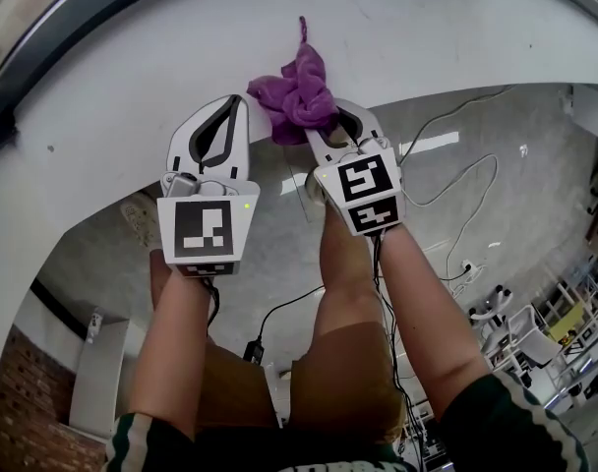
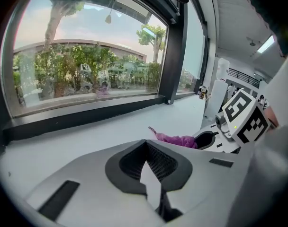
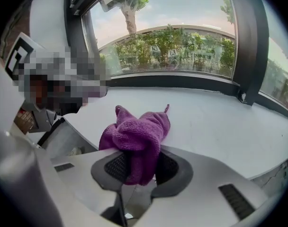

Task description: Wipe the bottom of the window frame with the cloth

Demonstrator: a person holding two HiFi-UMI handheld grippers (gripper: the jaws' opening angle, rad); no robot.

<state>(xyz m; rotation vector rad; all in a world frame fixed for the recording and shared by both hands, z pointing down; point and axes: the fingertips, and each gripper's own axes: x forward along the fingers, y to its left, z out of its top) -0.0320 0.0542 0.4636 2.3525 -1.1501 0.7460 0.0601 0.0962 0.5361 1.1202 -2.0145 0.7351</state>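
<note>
The person's bare forearms (image 1: 176, 352) reach forward from dark green sleeves, each hand holding a white two-jaw gripper topped by a cube with black-and-white square markers (image 1: 209, 229). The right gripper (image 1: 319, 131) has its jaws clamped on a crumpled purple microfibre cloth (image 1: 299, 91); the right gripper view shows a fold of the cloth pinched between the ribbed black pads (image 3: 108, 167), with the rest bunched up in front of them. The cloth rests on the broad white window sill (image 1: 427, 37), near its front edge and apart from the dark bottom rail of the window frame (image 3: 182, 82). The left gripper (image 1: 235, 106) sits just beside it over the sill, jaw tips together with nothing between them.
</note>
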